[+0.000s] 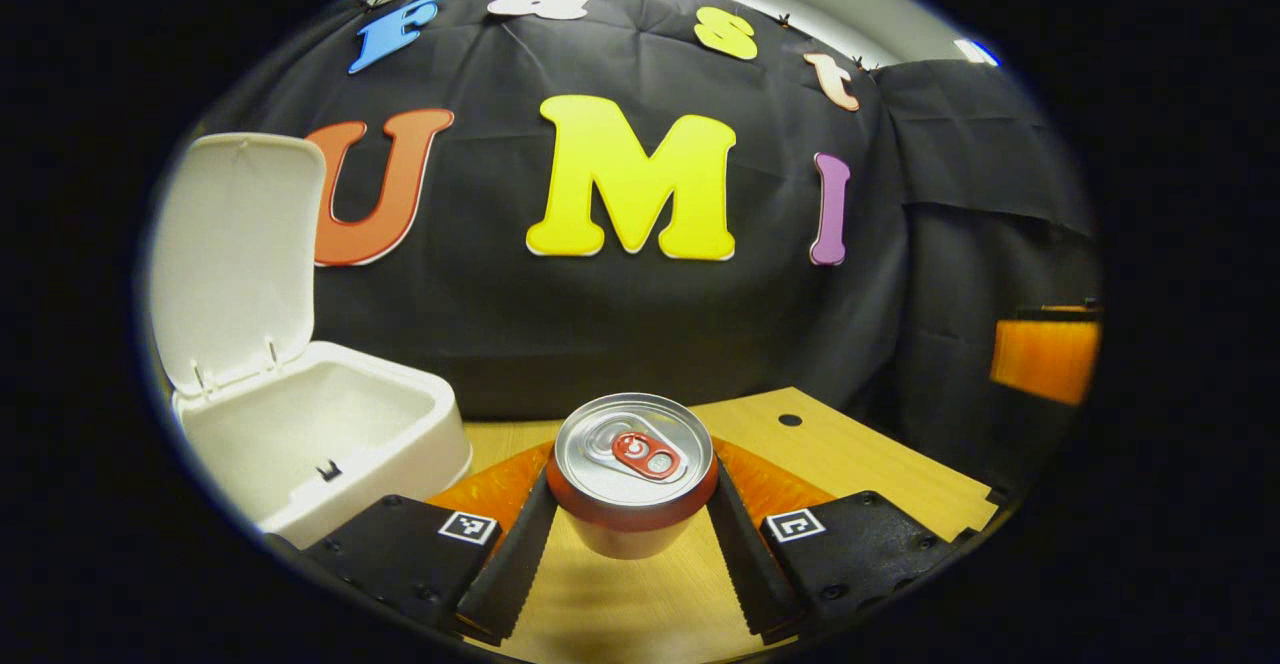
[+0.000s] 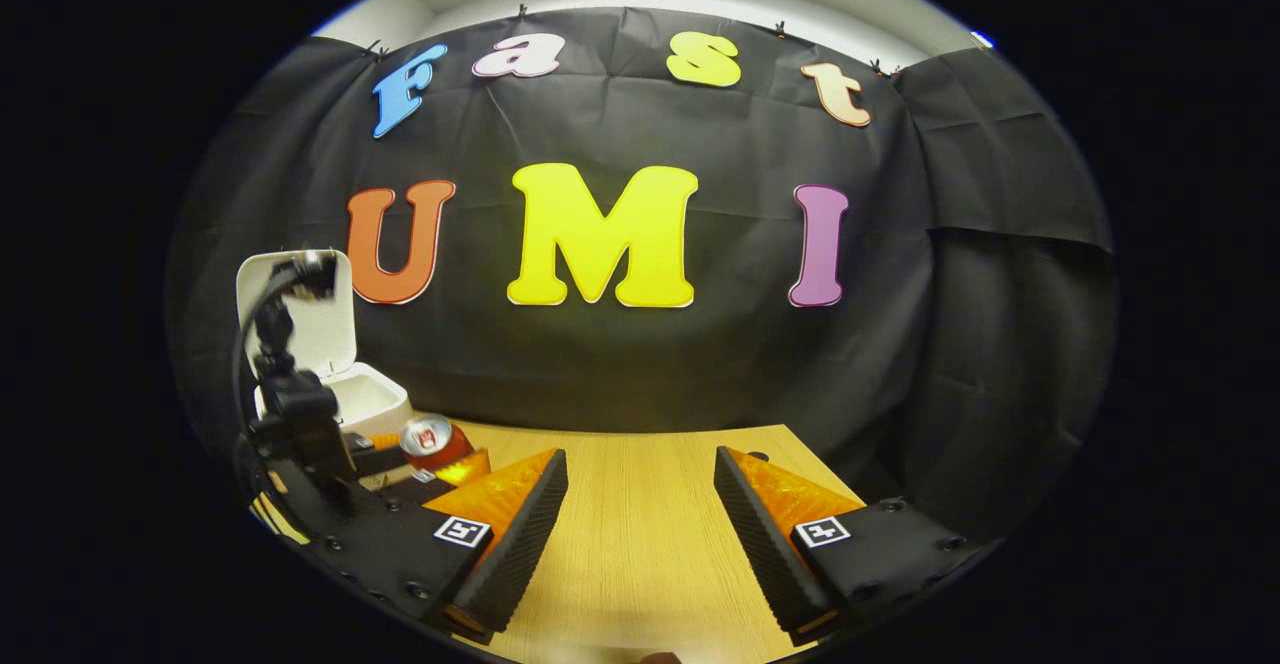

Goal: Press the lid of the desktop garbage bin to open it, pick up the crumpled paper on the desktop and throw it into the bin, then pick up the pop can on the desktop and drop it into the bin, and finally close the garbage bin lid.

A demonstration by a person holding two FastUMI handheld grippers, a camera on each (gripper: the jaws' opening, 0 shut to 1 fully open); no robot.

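Note:
My left gripper [image 1: 634,516] is shut on the pop can [image 1: 634,464], a red can with a silver top, held upright off the wooden table [image 1: 860,454]. The white garbage bin [image 1: 320,439] stands to its left with its lid [image 1: 235,254] raised upright; what lies inside is hidden. In the right gripper view, my right gripper [image 2: 640,504] hangs open over bare table, with nothing between its fingers. Far to its left are the other gripper [image 2: 300,424] holding the can [image 2: 432,441] and the open bin [image 2: 330,364] behind it.
The black cloth wall rises just behind the table's far edge. An orange panel [image 1: 1045,354] stands off to the right past the table corner. A small dark hole [image 1: 790,420] marks the tabletop near that corner.

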